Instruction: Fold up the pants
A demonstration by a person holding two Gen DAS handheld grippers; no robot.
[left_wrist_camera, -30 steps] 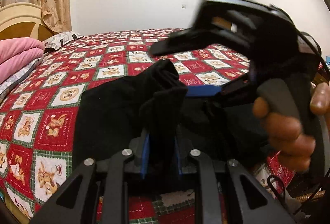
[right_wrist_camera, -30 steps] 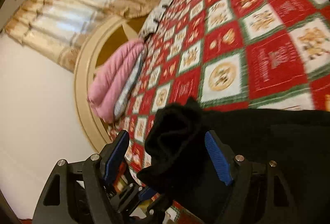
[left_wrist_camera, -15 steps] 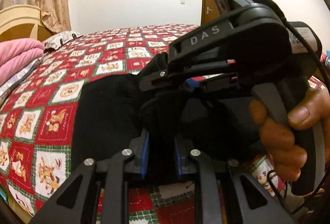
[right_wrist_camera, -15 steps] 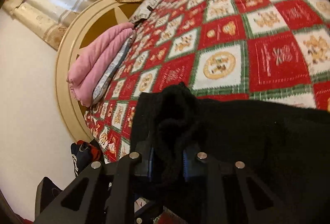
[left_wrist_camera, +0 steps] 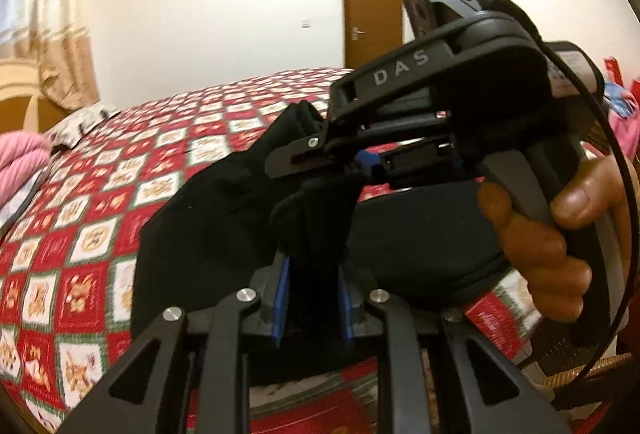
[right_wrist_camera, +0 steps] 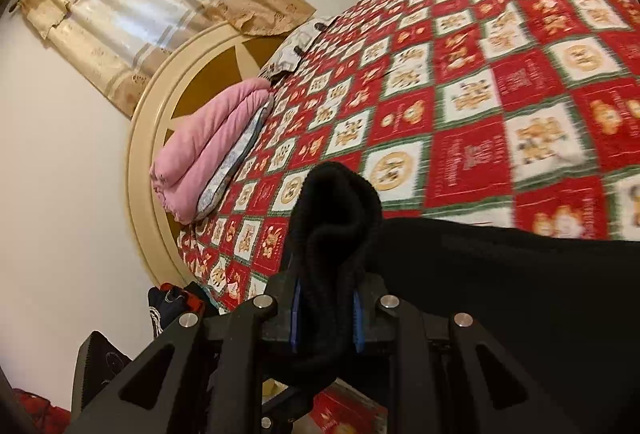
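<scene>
Pants (right_wrist_camera: pixel 500 274) now pinched in right claw (right_wrist_camera: pixel 325 310), previously agape.

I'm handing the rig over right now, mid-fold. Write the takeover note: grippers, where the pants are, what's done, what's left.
Left gripper: shut on a bunched edge of the black pants.
Right gripper: shut on another bunch of the same pants, close beside the left.
Pants: mostly lying on the red patchwork quilt, gripped edge raised off it.
Done: both grips taken.
Left: carry the held edge across, lay it down, release and smooth. No finished fold shows yet.
</scene>
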